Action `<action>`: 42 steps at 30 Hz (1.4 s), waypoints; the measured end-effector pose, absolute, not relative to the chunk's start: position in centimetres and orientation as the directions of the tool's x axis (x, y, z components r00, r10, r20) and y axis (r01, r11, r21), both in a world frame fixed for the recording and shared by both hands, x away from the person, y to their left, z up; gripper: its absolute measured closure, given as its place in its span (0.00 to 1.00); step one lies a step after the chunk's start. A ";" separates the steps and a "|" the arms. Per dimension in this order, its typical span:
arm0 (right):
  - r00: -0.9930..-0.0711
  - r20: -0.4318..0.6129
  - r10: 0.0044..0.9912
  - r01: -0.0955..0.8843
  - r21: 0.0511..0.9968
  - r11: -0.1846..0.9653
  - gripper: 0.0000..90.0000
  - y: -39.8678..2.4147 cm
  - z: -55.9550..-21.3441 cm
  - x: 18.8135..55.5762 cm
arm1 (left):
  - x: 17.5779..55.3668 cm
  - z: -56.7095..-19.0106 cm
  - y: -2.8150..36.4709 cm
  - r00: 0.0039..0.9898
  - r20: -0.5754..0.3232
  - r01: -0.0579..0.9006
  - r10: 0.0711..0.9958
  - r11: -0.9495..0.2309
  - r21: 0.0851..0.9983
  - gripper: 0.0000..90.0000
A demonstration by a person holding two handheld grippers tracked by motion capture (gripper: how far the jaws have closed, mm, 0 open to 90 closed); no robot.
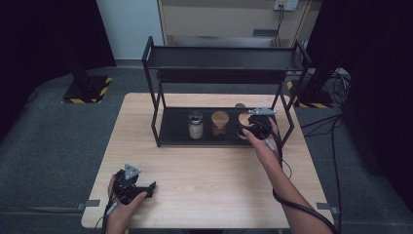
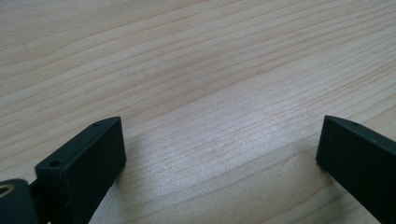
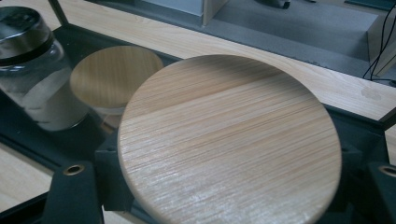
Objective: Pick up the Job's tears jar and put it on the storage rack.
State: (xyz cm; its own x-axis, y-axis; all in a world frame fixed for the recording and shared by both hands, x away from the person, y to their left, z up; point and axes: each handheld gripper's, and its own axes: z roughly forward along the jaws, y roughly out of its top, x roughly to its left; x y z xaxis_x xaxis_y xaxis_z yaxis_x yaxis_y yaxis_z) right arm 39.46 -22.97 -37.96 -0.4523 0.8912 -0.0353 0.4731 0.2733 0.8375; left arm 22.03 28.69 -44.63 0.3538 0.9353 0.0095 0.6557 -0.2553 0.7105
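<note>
Down at the near left corner of the table (image 1: pixel 204 180), my left gripper (image 1: pixel 141 187) lies low over the bare wood with my left hand (image 1: pixel 124 204) around it. Its jaws stand wide apart, and in the left gripper view I see plain wood grain between them and nothing held.

Further right, on the lower shelf of the black rack (image 1: pixel 155 117), three jars stand in a row. The leftmost is a glass jar (image 1: pixel 195 126) with a metal lid, and it has pale contents. Just beside it stands the middle jar (image 1: pixel 219 124) under a round wooden lid.

At the right end of the row is the third jar (image 1: pixel 243 121), and my right gripper (image 1: pixel 248 129) is on it. In the right gripper view its wooden lid (image 3: pixel 229 140) sits large between my two jaws, which press in on the jar from both sides below the lid's rim. I have it clamped. My right hand (image 1: pixel 263 144) reaches in from the front of the rack, with the cable trailing back along my forearm.
</note>
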 end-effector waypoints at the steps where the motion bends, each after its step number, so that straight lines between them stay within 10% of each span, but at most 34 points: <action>1: -0.449 -0.029 0.893 0.477 0.837 0.267 0.29 -23.0 -38.0 39.7 | 22.0 -44.6 28.7 0.354 0.009 0.656 0.935 -0.255 0.710 0.00; 42: -0.366 -0.030 0.930 0.514 0.826 0.229 0.29 -23.0 -40.0 43.6 | 22.0 -44.6 28.6 0.349 0.010 0.657 0.937 -0.253 0.710 0.00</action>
State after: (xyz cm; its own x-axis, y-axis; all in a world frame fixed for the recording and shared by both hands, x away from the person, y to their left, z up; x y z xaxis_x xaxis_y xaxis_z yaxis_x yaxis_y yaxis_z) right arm 43.56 -22.96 -39.98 -0.3658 0.9302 -0.0299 0.5144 0.2288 0.8264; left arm 21.99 28.60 -44.63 0.3493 0.9370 0.0101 0.6570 -0.2526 0.7103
